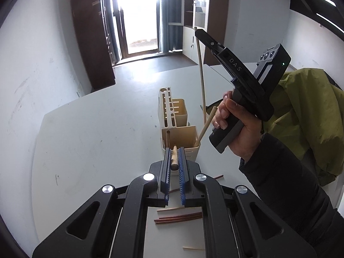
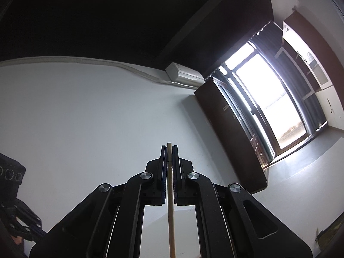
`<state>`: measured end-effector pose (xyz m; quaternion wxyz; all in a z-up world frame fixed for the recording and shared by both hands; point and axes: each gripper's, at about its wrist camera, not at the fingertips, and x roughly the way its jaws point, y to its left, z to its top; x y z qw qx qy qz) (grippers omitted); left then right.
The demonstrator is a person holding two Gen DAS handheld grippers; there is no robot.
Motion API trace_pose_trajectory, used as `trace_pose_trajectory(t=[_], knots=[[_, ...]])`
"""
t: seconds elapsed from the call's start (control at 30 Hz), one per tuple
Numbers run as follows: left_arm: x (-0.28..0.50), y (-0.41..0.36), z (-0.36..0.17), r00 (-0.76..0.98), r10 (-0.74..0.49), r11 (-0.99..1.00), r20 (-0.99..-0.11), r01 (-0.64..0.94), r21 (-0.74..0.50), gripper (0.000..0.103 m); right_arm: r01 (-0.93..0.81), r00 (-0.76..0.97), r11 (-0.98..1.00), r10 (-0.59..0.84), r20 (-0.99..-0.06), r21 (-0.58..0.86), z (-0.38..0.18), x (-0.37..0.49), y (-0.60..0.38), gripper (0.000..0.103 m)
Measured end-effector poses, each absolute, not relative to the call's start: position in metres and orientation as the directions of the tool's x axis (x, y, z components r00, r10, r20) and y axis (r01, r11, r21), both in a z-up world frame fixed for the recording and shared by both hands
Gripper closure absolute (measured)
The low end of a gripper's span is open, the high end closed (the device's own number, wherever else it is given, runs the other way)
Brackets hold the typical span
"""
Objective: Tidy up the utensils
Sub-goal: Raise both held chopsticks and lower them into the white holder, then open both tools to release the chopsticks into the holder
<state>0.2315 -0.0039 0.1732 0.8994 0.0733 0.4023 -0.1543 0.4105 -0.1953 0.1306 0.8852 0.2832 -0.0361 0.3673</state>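
My left gripper is shut on a short wooden handle, held just above the near compartment of a cream utensil holder. What is on the handle's far end is hidden. A pale stick leans out of that compartment. To the right, a hand holds my right gripper raised and tilted upward. It is shut on the top of a long pale chopstick, which hangs down beside the holder. In the right wrist view, the right gripper clamps that chopstick and faces the wall.
Several reddish-brown chopsticks and thin pale sticks lie on the white table under my left gripper. The person's dark sleeve and green jacket fill the right side. The left gripper's body shows at the right wrist view's lower left.
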Motion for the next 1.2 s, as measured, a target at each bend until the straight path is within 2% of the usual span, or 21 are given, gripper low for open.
trace_pose_trajectory(t=[0.3,0.53,0.97,1.0,1.03,1.07,1.1,1.2], knots=[[0.236,-0.010,0.175,0.621,-0.221,0.943,-0.752,0.334,-0.001,0.097,-0.696,0.708,0.568,0.646,0.286,0.439,0.132,0.419,-0.189,0.098],[0.251,-0.010,0.172,0.626,-0.204,0.953,-0.753,0.304,-0.005,0.097,-0.715,0.686,0.587,0.695,0.218,0.379,0.117,0.409,-0.188,0.098],[0.291,-0.025,0.160,0.630,-0.203,0.965,-0.750,0.259,-0.044,0.097,-0.738,0.659,0.586,0.732,0.173,0.335,0.116,0.362,-0.200,0.097],[0.293,-0.025,0.159,0.631,-0.208,0.965,-0.747,0.258,-0.051,0.097,-0.739,0.658,0.585,0.733,0.172,0.335,0.118,0.362,-0.201,0.096],[0.294,-0.026,0.159,0.631,-0.215,0.964,-0.746,0.262,-0.056,0.097,-0.737,0.660,0.586,0.732,0.171,0.335,0.121,0.363,-0.203,0.089],[0.295,-0.026,0.158,0.632,-0.217,0.964,-0.744,0.261,-0.060,0.096,-0.735,0.663,0.591,0.730,0.167,0.333,0.124,0.364,-0.203,0.077],[0.294,-0.026,0.159,0.635,-0.222,0.963,-0.740,0.261,-0.066,0.096,-0.735,0.663,0.591,0.729,0.172,0.333,0.127,0.362,-0.205,0.072],[0.290,-0.023,0.163,0.657,-0.228,0.964,-0.718,0.255,-0.072,0.096,-0.742,0.653,0.585,0.740,0.158,0.327,0.134,0.359,-0.207,0.067]])
